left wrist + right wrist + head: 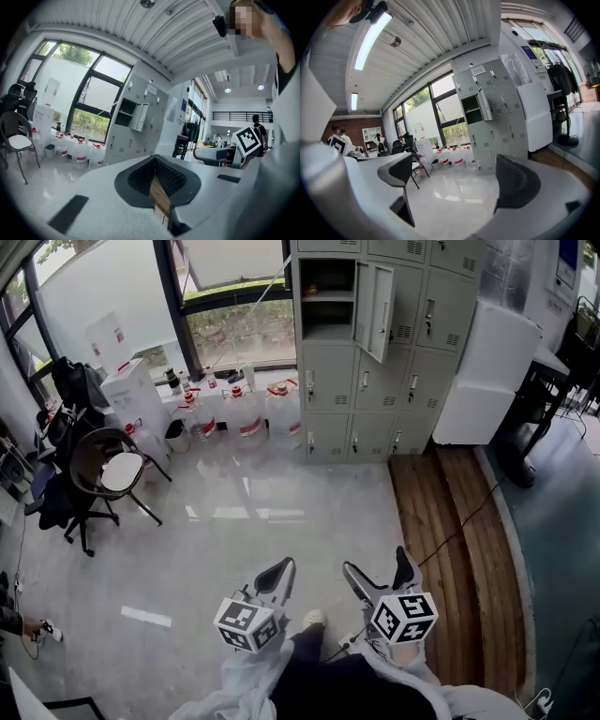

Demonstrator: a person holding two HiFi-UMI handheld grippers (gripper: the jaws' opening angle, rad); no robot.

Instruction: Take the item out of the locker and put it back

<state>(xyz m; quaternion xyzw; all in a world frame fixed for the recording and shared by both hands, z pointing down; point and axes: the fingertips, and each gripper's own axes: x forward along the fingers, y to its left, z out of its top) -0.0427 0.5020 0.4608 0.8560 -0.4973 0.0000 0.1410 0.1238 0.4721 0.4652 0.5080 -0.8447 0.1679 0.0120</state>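
The grey locker bank stands against the far wall, well away from me. One upper compartment is open, its door swung out to the right. The inside is dark with a shelf, and I can make out no item in it. My left gripper is low in the head view, shut with nothing between its jaws; its pads meet in the left gripper view. Beside it my right gripper is open and empty, its jaws wide apart. That view also shows the open compartment.
Several water jugs line the window wall left of the lockers. A black chair and white boxes stand at the left. A white cabinet sits right of the lockers. A wooden floor strip with a cable runs towards them.
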